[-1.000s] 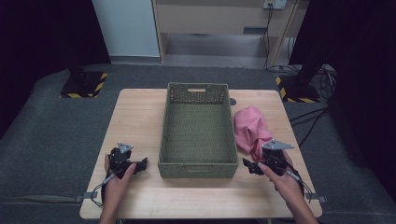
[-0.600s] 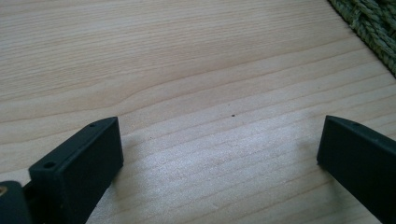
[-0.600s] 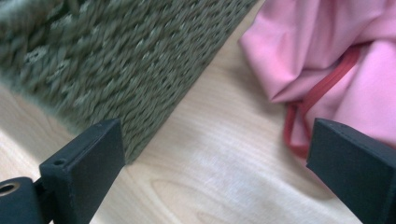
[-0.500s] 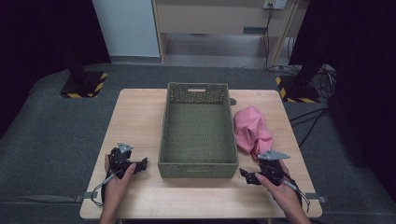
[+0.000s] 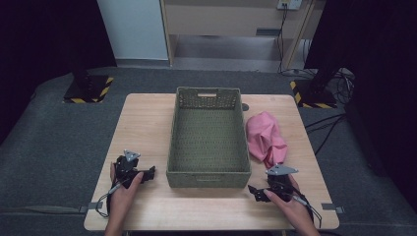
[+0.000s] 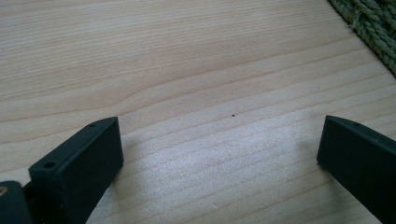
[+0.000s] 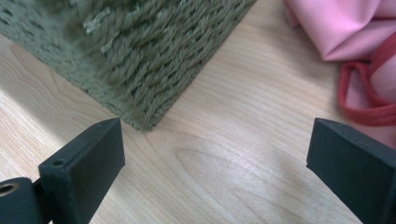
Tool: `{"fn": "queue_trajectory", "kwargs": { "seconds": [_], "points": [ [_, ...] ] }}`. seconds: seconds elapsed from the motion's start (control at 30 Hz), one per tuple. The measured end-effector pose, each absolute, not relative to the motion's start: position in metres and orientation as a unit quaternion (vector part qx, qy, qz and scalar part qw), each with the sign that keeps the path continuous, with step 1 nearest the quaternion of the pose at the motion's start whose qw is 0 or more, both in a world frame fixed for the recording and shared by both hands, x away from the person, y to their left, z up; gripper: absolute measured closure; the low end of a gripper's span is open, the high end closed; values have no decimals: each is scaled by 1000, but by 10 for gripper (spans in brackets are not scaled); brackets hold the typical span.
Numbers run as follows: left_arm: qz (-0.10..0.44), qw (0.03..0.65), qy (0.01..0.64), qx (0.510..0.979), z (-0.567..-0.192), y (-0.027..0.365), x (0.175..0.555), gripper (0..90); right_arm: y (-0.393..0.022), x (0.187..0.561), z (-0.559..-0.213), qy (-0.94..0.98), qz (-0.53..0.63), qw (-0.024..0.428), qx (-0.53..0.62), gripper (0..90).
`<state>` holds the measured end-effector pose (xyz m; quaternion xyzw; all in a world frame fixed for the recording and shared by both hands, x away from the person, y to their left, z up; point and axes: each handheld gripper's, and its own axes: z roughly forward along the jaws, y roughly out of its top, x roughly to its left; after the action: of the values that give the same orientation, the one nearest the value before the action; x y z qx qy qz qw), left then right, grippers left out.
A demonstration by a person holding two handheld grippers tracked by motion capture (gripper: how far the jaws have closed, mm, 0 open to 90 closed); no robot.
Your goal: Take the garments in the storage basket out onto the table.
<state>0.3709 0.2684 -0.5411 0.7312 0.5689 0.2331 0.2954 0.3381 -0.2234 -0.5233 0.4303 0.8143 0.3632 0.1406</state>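
- I'm working over a pale wooden table (image 5: 147, 123) set on grey carpet, with dark curtains at both sides and a light cabinet at the back.
- A green woven basket (image 5: 209, 173) stands in the middle of the table; from above it looks empty.
- The pink cloth (image 5: 263, 135) lies crumpled on the table just right of the basket, touching or nearly touching its wall; I can't tell which from the high view.
- My right gripper (image 5: 259, 192) sits low by the basket's near right corner, jaws spread wide with nothing between them. In the right gripper view the basket corner (image 7: 140, 70) is ahead on the left and the cloth, with a red band along its edge (image 7: 364, 100), is at the upper right.
- My left gripper (image 5: 146, 173) rests near the basket's left side, jaws likewise wide apart over bare wood, with a sliver of basket weave (image 6: 373, 28) at the corner of its view.
- My guess is that the cloth goes into the basket, and nothing is lifted yet.
- Risks from here:
  - the right jaws could clip the basket corner on the way in and shove it;
  - pinching only the thin red edge may let the cloth slip or trail over the rim;
  - a loose fold could drag on the weave and snag.
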Motion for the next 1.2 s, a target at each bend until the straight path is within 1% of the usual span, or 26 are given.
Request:
{"fn": "queue_trajectory", "kwargs": {
  "seconds": [0.37,0.7,0.83,0.97,1.2],
  "points": [
    [233,295,569,731,-541,268,371,0,-217,336,-536,818,358,132,430,37],
    [233,295,569,731,-541,268,371,0,-210,334,-541,827,354,156,408,15],
    [233,295,569,731,-541,268,371,0,-210,335,-541,831,351,158,401,12],
    [233,295,569,731,-541,268,371,0,-214,341,-542,826,342,167,416,3],
    [233,295,570,731,-541,268,371,0,-214,341,-542,825,342,168,417,3]
  ]
}}
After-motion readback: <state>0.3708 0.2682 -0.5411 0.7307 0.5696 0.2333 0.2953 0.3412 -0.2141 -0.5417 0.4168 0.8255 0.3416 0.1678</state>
